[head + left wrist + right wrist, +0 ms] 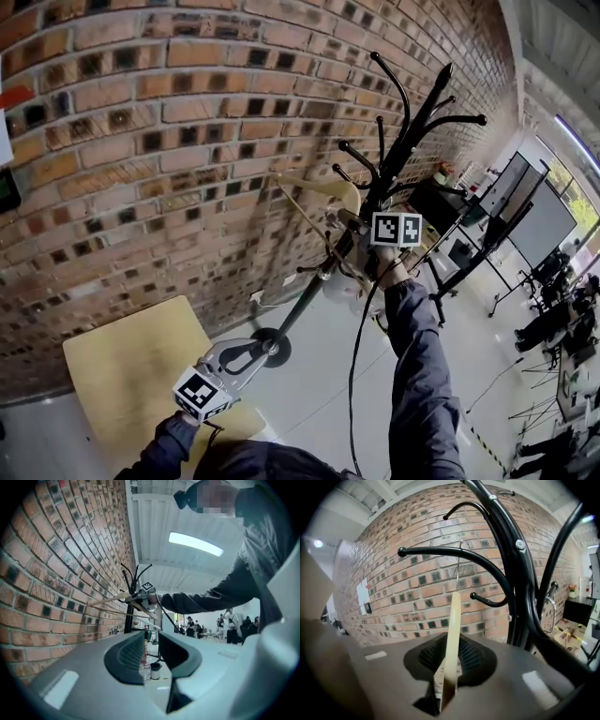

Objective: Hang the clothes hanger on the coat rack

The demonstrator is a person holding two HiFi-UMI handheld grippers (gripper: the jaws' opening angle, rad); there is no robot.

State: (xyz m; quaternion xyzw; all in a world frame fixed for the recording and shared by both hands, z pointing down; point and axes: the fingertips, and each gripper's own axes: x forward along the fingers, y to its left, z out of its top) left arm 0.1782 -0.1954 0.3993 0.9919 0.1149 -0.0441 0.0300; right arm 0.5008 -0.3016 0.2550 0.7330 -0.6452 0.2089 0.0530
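A black coat rack point(405, 141) with curved pegs stands against the brick wall. My right gripper point(352, 234) is raised beside its pole and is shut on a pale wooden clothes hanger point(319, 186). In the right gripper view the hanger point(453, 620) stands edge-on between the pads. Its thin wire hook point(458, 569) reaches up across a long black peg point(440, 551); whether it rests on that peg I cannot tell. My left gripper point(267, 349) hangs low, near the rack's round base point(277, 349) in the picture. Its jaws stand slightly apart with nothing between them. The left gripper view shows the hanger point(110, 598) far ahead.
A light wooden table point(122, 370) sits below the left gripper. The brick wall point(141, 141) runs close behind the rack. A black cable point(356, 356) hangs from the right gripper. Screens on stands point(525, 206) and people point(553, 319) fill the room at the right.
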